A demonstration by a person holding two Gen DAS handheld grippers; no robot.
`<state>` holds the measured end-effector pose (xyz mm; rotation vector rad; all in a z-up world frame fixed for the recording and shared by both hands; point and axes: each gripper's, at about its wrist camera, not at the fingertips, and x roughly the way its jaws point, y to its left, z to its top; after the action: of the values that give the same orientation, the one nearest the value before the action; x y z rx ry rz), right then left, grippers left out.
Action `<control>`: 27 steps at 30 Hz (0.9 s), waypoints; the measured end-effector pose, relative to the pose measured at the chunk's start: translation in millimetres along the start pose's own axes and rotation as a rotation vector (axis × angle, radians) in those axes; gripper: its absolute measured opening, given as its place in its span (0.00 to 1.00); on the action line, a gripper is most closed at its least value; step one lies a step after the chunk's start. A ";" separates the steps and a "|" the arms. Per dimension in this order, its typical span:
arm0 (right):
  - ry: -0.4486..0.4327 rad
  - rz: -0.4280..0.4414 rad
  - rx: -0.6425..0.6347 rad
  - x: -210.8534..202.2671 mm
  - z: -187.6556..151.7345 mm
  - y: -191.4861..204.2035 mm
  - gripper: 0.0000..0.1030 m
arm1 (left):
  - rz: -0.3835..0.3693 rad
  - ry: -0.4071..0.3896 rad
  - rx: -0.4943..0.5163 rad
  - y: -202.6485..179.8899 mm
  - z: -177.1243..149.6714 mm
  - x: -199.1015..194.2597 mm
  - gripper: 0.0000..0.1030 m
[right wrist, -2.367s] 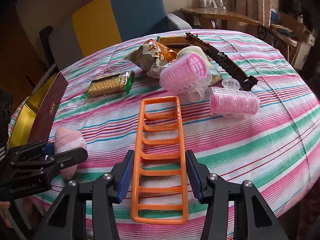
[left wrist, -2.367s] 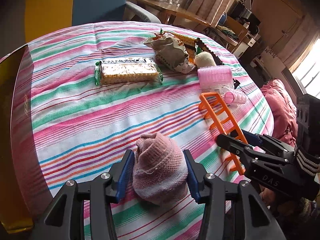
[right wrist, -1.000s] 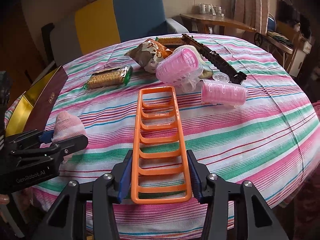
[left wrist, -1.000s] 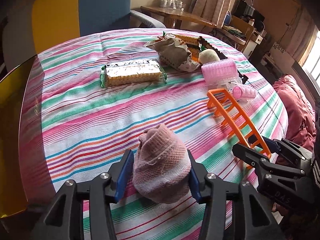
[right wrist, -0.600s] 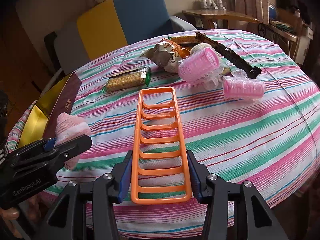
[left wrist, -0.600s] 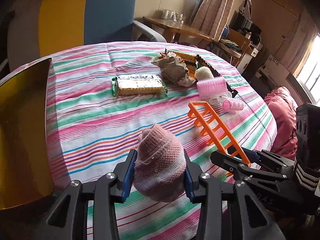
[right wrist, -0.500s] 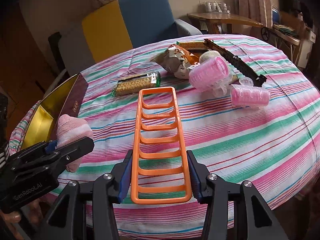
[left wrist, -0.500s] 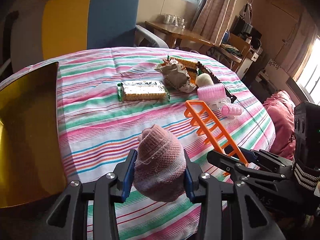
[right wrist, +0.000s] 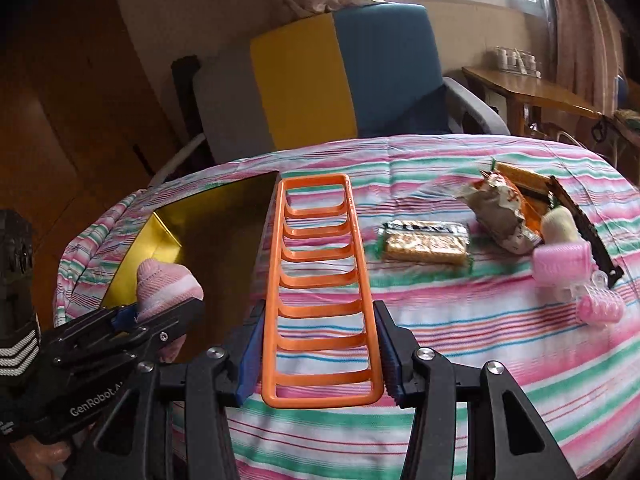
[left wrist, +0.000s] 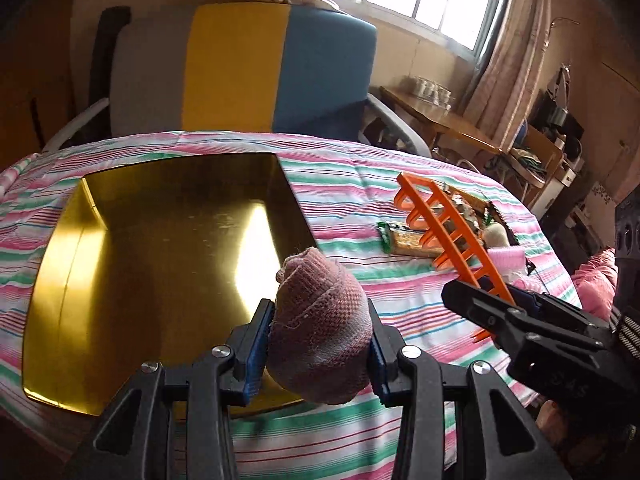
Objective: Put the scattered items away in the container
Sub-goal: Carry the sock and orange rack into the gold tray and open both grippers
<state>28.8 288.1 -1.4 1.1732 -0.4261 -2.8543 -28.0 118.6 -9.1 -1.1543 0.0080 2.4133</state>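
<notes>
My left gripper (left wrist: 318,350) is shut on a rolled pink sock (left wrist: 318,328) and holds it above the near right edge of a shiny gold box (left wrist: 160,264). The sock also shows in the right wrist view (right wrist: 166,284), over the box (right wrist: 208,220). My right gripper (right wrist: 318,354) is shut on an orange ladder-shaped rack (right wrist: 318,280), held lifted above the striped tablecloth, just right of the box. The rack (left wrist: 448,232) and right gripper (left wrist: 492,308) show at the right of the left wrist view.
On the cloth lie a cracker pack (right wrist: 426,244), a crumpled snack bag (right wrist: 500,208), pink hair rollers (right wrist: 562,264), a cream roll (right wrist: 560,224) and a dark strip (right wrist: 592,236). A yellow and blue armchair (right wrist: 340,80) stands behind the table.
Both grippers have swung left, carrying the sock and the rack. The gold box has come from the left edge to the middle of the left wrist view, under the sock.
</notes>
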 end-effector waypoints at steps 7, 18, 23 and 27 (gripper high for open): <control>0.000 0.104 -0.097 35.5 25.9 69.7 0.49 | 0.126 0.005 -0.076 63.7 8.4 1.0 0.41; 0.165 0.086 -0.165 120.7 12.5 119.3 0.48 | 0.208 0.089 -0.137 123.7 4.8 29.4 0.41; 0.203 0.080 -0.177 137.7 7.5 120.1 0.48 | 0.210 0.112 -0.149 130.3 2.0 36.8 0.41; 0.216 0.086 -0.185 141.6 3.9 122.4 0.49 | 0.198 0.127 -0.175 134.0 -0.4 39.4 0.42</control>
<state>-84.9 153.3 -64.0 1.3708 -0.1931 -2.5915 -103.7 14.8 -63.8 -1.4462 -0.0516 2.5489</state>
